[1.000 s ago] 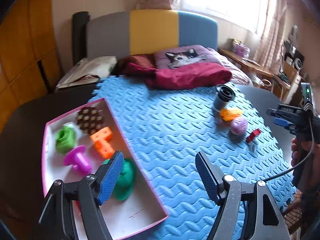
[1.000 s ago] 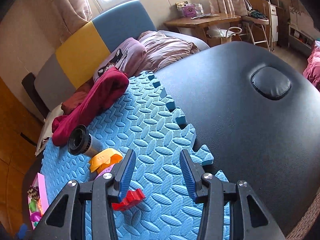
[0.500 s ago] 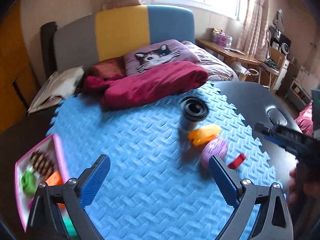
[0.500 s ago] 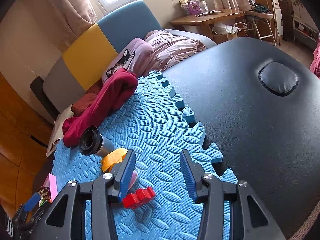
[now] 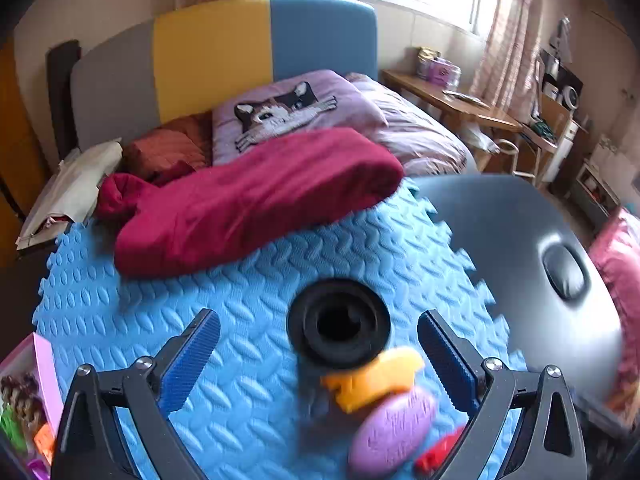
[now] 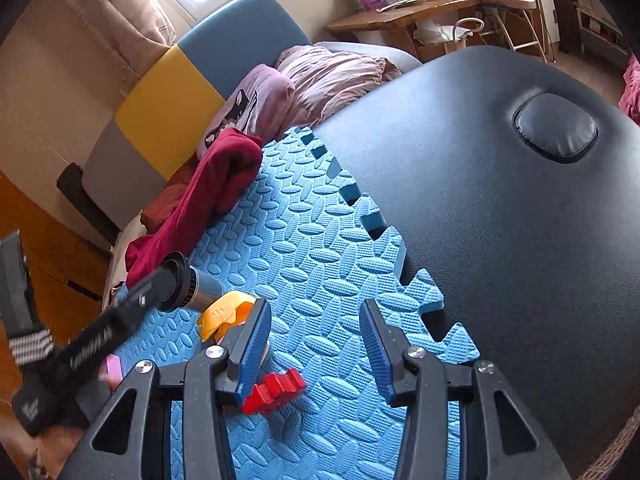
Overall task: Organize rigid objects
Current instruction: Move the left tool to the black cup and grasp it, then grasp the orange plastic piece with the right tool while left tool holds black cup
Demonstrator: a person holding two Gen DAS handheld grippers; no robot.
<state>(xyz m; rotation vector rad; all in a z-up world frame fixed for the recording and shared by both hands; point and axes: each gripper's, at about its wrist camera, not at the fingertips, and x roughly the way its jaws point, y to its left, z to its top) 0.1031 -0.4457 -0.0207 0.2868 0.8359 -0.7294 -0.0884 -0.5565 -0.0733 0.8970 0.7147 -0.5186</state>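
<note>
Over the blue mat (image 5: 248, 280), the left gripper (image 5: 320, 356) hung wide and empty around the black cylinder (image 5: 338, 326), which stood beside the orange piece (image 5: 372, 376), purple oval (image 5: 394, 426) and red block (image 6: 274, 390). This looked like the reach for the next pick; closing squarely on the cylinder, then carrying it to the pink tray (image 5: 44, 364) left of the mat, seemed needed. The right gripper (image 6: 314, 344) hovered part-open, holding nothing; writing on the left gripper's body was too blurred to read.

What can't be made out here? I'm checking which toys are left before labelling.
- Purple oval toy: left wrist view, motion-blurred; in the right wrist view the right tool hides nearly all of it.
- Red block: left wrist view, blurred and partly behind the left tool; clear in the right wrist view.
- Pink tray: cut off by the left edge, contents blurred.
</note>
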